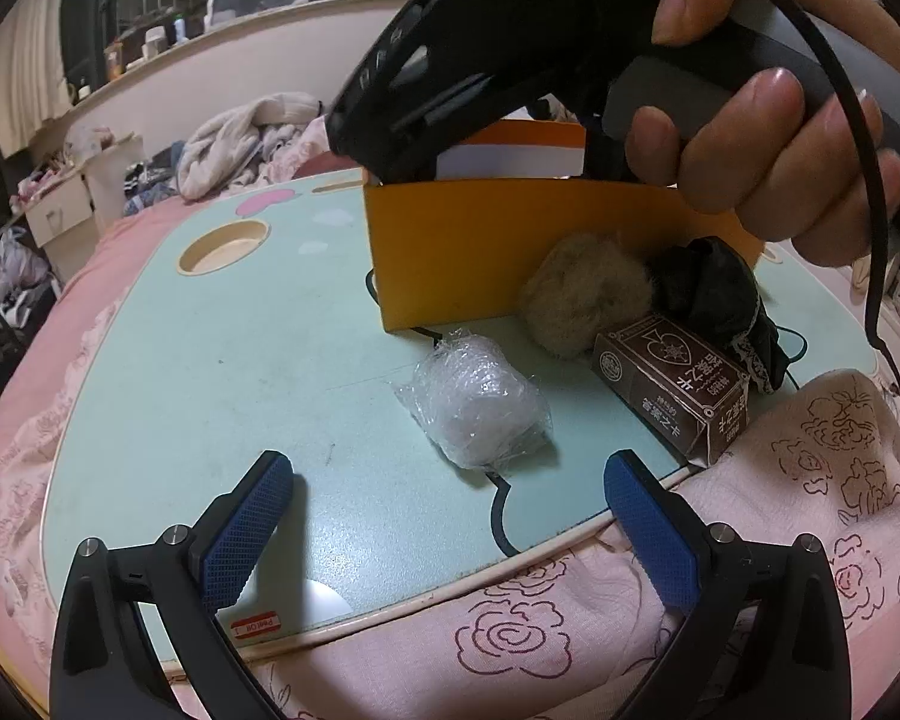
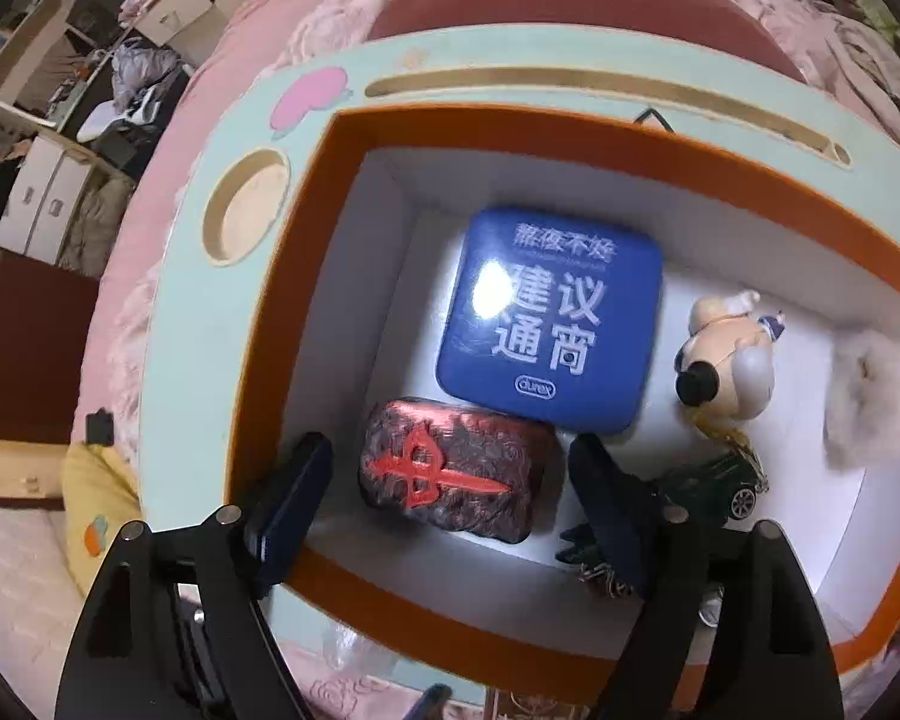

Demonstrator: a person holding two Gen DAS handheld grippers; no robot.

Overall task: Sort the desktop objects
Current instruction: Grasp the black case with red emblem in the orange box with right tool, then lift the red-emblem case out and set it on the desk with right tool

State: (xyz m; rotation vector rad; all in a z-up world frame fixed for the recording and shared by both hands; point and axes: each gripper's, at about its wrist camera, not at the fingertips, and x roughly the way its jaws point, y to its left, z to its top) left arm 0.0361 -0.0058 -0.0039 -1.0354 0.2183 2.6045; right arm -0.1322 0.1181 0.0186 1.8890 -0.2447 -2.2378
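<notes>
An orange box (image 1: 450, 252) with a white inside stands on the mint-green lap table (image 1: 210, 360). In front of it lie a plastic-wrapped bundle (image 1: 474, 402), a tan fluffy ball (image 1: 582, 294), a black lace-edged pouch (image 1: 720, 294) and a brown card box (image 1: 672, 384). My left gripper (image 1: 447, 467) hovers open just short of the bundle, holding nothing. A hand holds the right gripper's black body (image 1: 480, 48) over the box. Inside the box (image 2: 282, 276), my right gripper (image 2: 447, 450) stands open astride a dark red block with a red character (image 2: 456, 474); gaps show on both sides.
The box also holds a blue tin (image 2: 552, 324), a pig figurine (image 2: 726, 354), a green toy car (image 2: 714, 480) and a white fluffy ball (image 2: 870, 396). The table has a round cup recess (image 1: 222, 246). Pink flowered bedding (image 1: 810, 480) surrounds the table's front edge.
</notes>
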